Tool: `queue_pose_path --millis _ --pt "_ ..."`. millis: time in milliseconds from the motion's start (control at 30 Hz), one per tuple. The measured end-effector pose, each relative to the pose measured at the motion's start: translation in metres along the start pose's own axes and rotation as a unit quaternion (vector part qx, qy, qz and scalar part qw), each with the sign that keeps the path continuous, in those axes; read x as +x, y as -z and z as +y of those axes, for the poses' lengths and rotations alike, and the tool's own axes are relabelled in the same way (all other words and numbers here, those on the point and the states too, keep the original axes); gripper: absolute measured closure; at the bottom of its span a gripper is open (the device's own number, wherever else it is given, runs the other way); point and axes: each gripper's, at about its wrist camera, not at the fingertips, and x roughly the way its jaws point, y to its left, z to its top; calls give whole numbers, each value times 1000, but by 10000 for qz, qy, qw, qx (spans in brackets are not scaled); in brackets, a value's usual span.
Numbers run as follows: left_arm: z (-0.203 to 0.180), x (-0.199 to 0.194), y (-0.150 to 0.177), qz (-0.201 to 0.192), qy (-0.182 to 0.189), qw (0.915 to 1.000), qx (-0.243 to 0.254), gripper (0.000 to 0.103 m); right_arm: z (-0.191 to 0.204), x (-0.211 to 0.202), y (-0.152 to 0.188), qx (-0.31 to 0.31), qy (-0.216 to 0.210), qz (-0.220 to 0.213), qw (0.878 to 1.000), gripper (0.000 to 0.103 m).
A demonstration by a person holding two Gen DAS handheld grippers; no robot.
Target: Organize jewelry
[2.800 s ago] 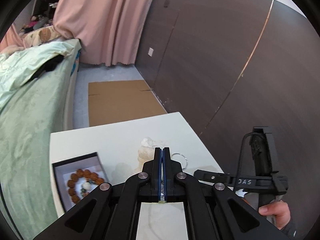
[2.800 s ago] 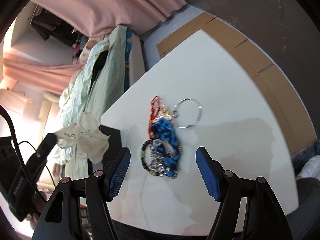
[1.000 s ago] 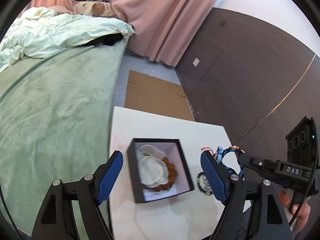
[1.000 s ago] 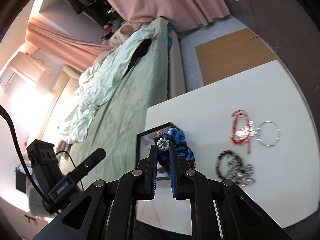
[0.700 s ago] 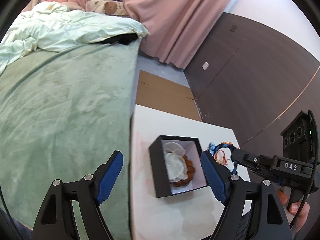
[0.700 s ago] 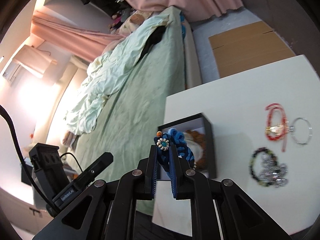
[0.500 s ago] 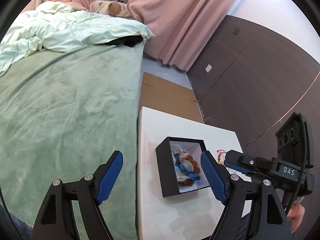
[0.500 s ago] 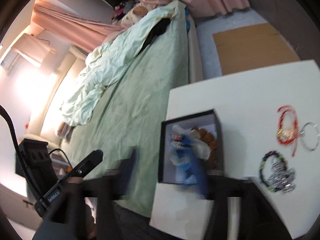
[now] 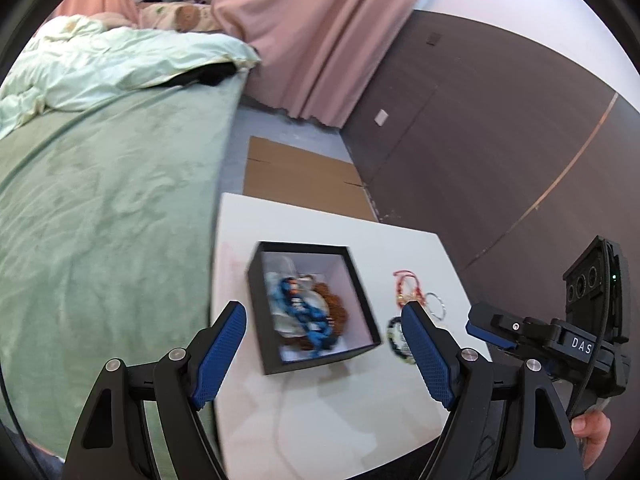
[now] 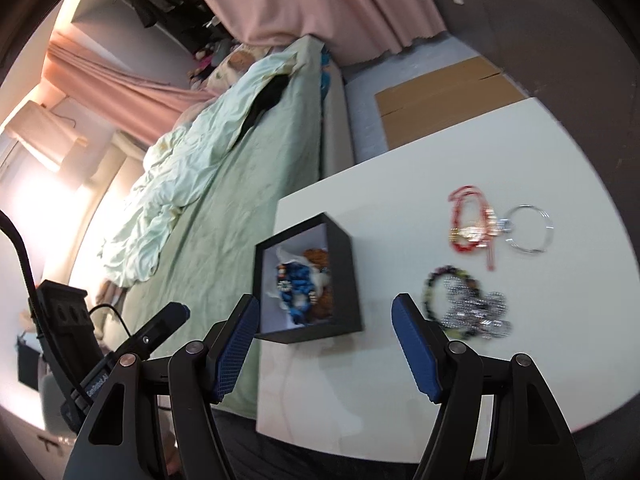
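Note:
A black open jewelry box (image 9: 360,292) (image 10: 347,280) stands on the white table (image 9: 332,408) (image 10: 540,360) near its bed-side edge. Inside lie a blue bracelet (image 9: 304,312) (image 10: 298,284), brown beads (image 9: 338,306) (image 10: 318,260) and a pale pouch. Beside the box on the table lie a red cord bracelet (image 10: 468,224) (image 9: 406,284), a silver ring (image 10: 530,230) (image 9: 436,304) and a dark beaded and rhinestone pile (image 10: 468,304) (image 9: 396,336). My left gripper (image 9: 324,352) is open and empty above the box. My right gripper (image 10: 326,344) is open and empty above the table, near the box.
A bed with a green cover (image 9: 92,216) (image 10: 224,184) runs along the table's left side. Flat cardboard (image 9: 296,176) (image 10: 444,88) lies on the floor beyond the table. A dark panelled wall (image 9: 500,140) and pink curtain (image 9: 320,40) stand behind.
My right gripper opened and dropped the blue bracelet into the box, then pulled back. My left gripper stayed open and empty and shifted its view a little.

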Motion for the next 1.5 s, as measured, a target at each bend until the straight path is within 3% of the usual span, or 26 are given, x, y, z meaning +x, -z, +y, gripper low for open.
queue_pose_path --millis 33,167,533,933,1133,1400,1500 --pt "-6 1 1 -7 16 10000 44 22 -4 -6 0 14 26 -54 10000 32" --pt "-24 3 5 36 80 9998 167 22 -16 -26 0 106 41 -287 9995 10" --pt "-63 11 18 135 46 9988 465 22 -66 -54 18 429 154 -388 9982 9" --pt "-111 44 37 531 87 9943 919 22 -124 -80 33 814 234 -546 9949 10" --pt "-142 70 49 851 160 9877 1304 37 -147 -88 36 999 246 -590 9929 10" --pt "-166 112 62 1265 215 9811 1449 38 -175 -98 41 1241 311 -600 9900 10" --pt "-168 128 65 1421 177 9801 1378 48 -184 -99 42 1321 348 -599 9888 10"
